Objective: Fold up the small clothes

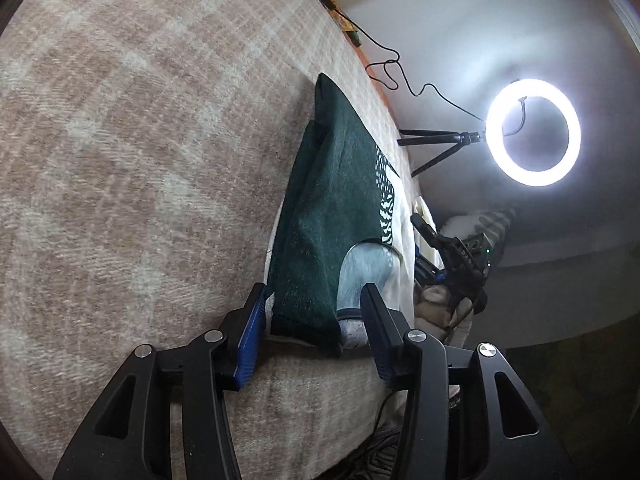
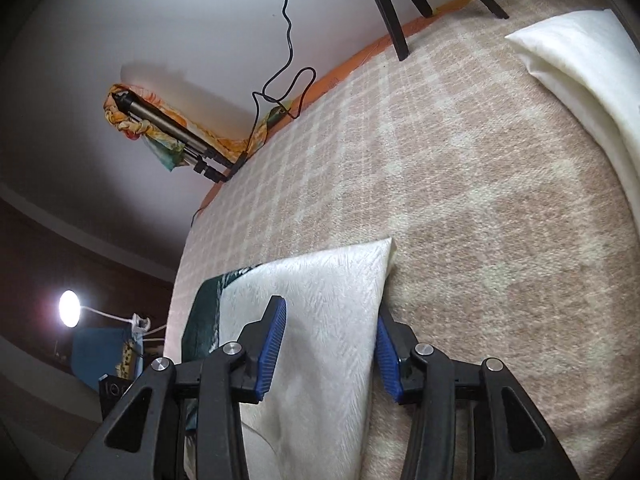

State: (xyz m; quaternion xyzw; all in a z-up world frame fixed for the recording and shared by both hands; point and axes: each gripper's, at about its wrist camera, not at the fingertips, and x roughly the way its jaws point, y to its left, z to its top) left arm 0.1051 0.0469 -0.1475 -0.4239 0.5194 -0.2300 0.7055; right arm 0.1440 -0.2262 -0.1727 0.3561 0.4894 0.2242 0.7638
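**On the checked blanket: one garment, two open grippers**

Across my beige checked woolly blanket point(image 1: 140, 160) lies one folded dark green and cream knitted garment point(image 1: 320, 216). My left gripper point(image 1: 316, 320) stands apart around its near edge; my right gripper point(image 2: 332, 344) stands apart over its cream corner, gripping nothing. One lit ring lamp point(image 1: 534, 132) glows beyond.

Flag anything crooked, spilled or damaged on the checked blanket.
Nothing spilled or torn. The green-and-white garment lies folded on the checked blanket, a pale inner patch showing near the open left gripper; its white corner curls up slightly.
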